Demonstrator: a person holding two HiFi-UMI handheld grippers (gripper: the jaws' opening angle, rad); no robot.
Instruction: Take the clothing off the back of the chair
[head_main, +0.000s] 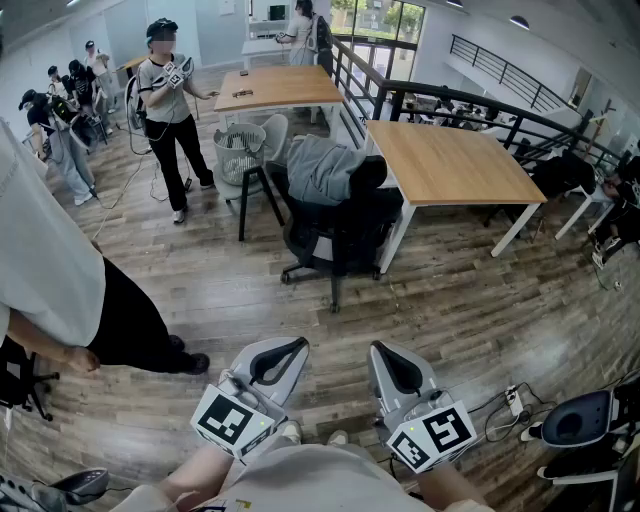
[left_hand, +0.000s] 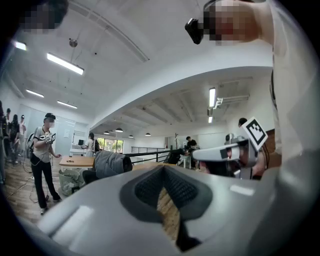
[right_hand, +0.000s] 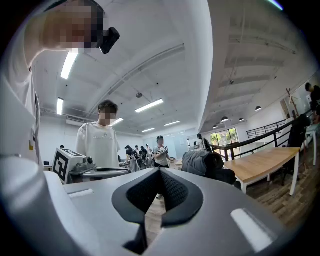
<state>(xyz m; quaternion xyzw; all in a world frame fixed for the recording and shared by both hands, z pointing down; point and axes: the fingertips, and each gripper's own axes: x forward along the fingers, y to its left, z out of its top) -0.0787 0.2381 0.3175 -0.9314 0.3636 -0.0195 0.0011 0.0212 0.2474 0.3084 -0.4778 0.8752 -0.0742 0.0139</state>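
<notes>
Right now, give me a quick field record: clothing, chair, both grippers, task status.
clothing: grey, draped over the chair back
chair: black office chair, beside a wooden table
left gripper: shut, empty, well short of the chair
right gripper: shut, empty, beside the left gripper
task status: clothing not yet touched, both grippers apart from it

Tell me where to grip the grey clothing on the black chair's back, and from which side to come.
Probably grip the bunched fold at the top of the grey clothing, where it bends over the back of the black chair. Come from the near side in the head view: the wooden table stands close on its right.
</notes>
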